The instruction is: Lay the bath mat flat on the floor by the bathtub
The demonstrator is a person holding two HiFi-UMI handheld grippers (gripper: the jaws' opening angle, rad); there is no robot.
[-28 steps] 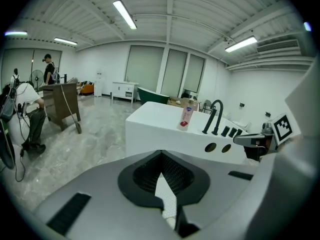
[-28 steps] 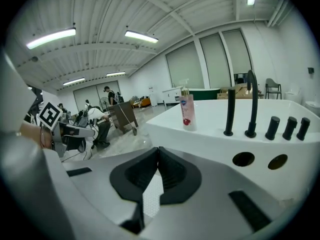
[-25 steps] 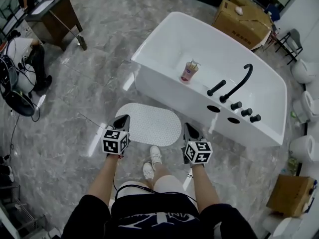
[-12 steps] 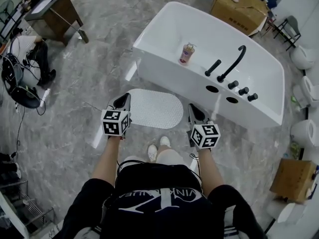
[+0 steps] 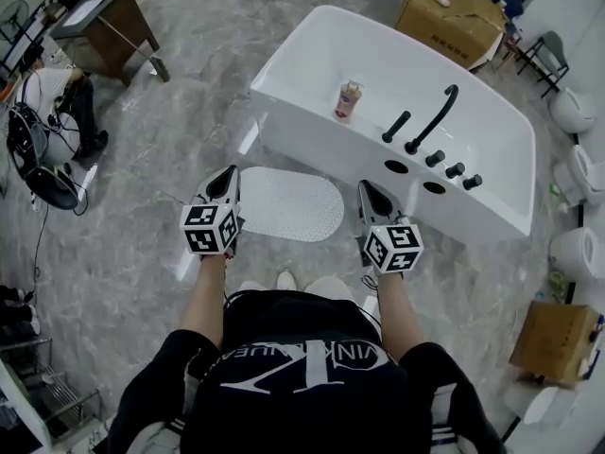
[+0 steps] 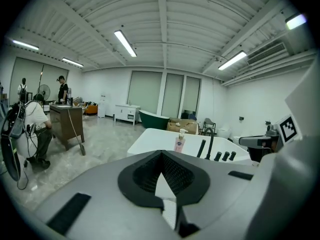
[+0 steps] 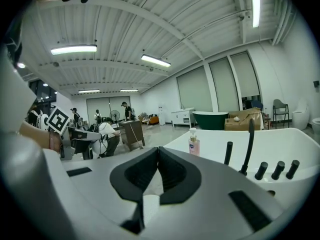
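Note:
The white oval bath mat (image 5: 288, 204) lies flat on the grey marble floor, alongside the near wall of the white bathtub (image 5: 312, 55). My left gripper (image 5: 228, 174) hangs above the mat's left end, its jaws pressed together with nothing between them. My right gripper (image 5: 363, 187) is held just off the mat's right end, close to the tub wall, also shut and empty. In the left gripper view the black pads (image 6: 150, 171) meet at the tip, and the tub (image 6: 150, 140) lies ahead. The right gripper view shows the same closed pads (image 7: 172, 173).
A pink soap bottle (image 5: 347, 99) and a black faucet (image 5: 433, 119) with knobs stand on the tub's rim. Cardboard boxes (image 5: 454, 17) lie behind the tub and at lower right (image 5: 558, 343). A brown desk (image 5: 99, 31) and a crouching person (image 5: 57, 102) are at the left, toilets (image 5: 577, 112) at the right.
Both grippers have lifted up and away from the mat, still shut. The person has straightened up, and the feet have drawn back from the mat's edge. The mat has stayed flat.

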